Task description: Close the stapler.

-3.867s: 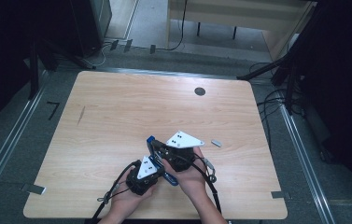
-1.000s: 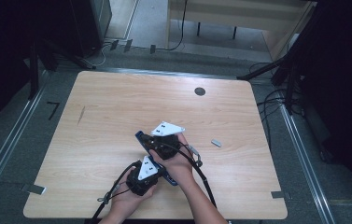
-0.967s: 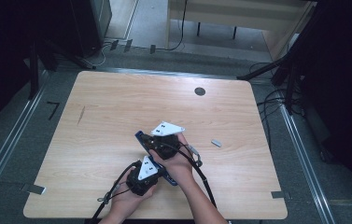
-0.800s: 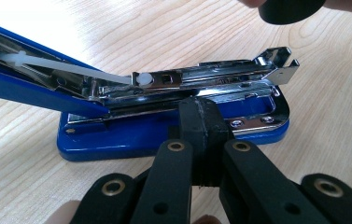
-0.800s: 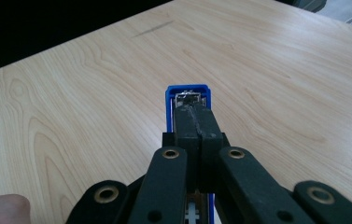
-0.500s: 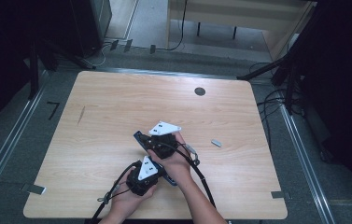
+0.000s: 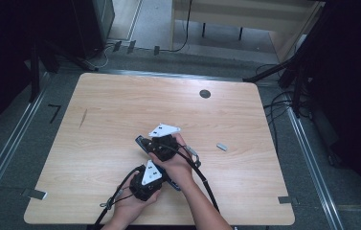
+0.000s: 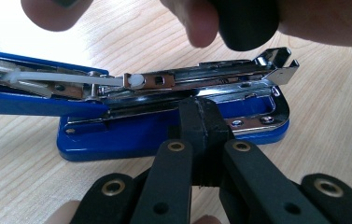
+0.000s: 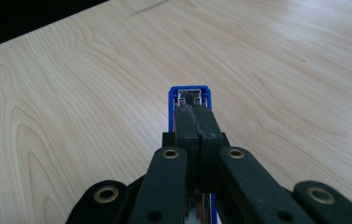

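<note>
- High view gives us one blue stapler (image 7: 142, 143), two grippers and one small grey piece (image 7: 222, 146) on the wooden table (image 7: 120, 110); the left gripper (image 7: 145, 179) sits near the table's front edge, the right gripper (image 7: 161, 143) just beyond it
- around them we see a dark round cap (image 7: 205, 93) set in the tabletop near its far edge, a dark streak (image 7: 82, 118) on the wood to the left, and black cables (image 7: 202, 175) trailing back from the grippers; the person's hands and the grippers cover most of the stapler from above
- left gripper view shows us the stapler (image 8: 173, 126) lying on the table, swung open; blue base, chrome magazine (image 8: 201, 81) raised off it, a white pusher rod (image 8: 66, 78) along the channel; the left gripper (image 8: 200, 109), jaws pressed together with nothing between them, rests its tip against the base's side
- right gripper view has the right gripper (image 9: 195, 116) with jaws closed on each other, lying along the top of the stapler's blue arm (image 9: 190, 91); whether it presses down we cannot tell
</note>
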`<state>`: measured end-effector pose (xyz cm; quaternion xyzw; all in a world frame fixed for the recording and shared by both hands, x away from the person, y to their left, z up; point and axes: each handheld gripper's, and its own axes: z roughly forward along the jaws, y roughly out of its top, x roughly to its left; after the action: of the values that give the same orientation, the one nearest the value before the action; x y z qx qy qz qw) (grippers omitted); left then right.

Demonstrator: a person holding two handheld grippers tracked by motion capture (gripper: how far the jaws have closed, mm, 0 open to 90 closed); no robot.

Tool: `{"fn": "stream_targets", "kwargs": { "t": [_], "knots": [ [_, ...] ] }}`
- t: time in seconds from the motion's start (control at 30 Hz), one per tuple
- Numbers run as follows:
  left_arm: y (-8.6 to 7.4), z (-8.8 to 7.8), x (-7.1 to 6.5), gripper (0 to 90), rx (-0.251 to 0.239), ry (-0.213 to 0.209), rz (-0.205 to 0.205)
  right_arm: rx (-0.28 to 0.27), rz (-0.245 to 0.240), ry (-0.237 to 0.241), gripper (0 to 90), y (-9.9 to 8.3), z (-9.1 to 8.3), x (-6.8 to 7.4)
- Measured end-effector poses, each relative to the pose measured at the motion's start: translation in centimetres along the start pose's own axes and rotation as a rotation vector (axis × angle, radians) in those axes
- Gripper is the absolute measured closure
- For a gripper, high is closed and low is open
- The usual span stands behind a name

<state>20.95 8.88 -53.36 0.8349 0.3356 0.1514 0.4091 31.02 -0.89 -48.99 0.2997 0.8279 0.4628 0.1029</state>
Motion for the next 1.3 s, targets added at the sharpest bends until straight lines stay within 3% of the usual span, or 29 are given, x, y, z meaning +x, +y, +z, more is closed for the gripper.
{"fn": "stream_targets", "kwargs": {
  "t": [0.33,0.73,1.03,1.3],
  "knots": [
    [0.0,0.0,0.0,90.0,0.002,0.001,0.003,0.084,-0.006,-0.004,90.0,-0.8,1.3,-0.1],
    [0.0,0.0,0.0,90.0,0.004,0.001,0.003,0.086,0.0,-0.004,90.0,-0.8,1.2,-0.2],
    [0.0,0.0,0.0,90.0,-0.002,-0.002,-0.005,0.029,0.001,-0.025,90.0,-0.4,-1.6,-1.3],
    [0.0,0.0,0.0,90.0,-0.002,0.001,-0.002,-0.018,0.036,-0.104,90.0,-1.2,-5.4,-4.6]
  ]
}}
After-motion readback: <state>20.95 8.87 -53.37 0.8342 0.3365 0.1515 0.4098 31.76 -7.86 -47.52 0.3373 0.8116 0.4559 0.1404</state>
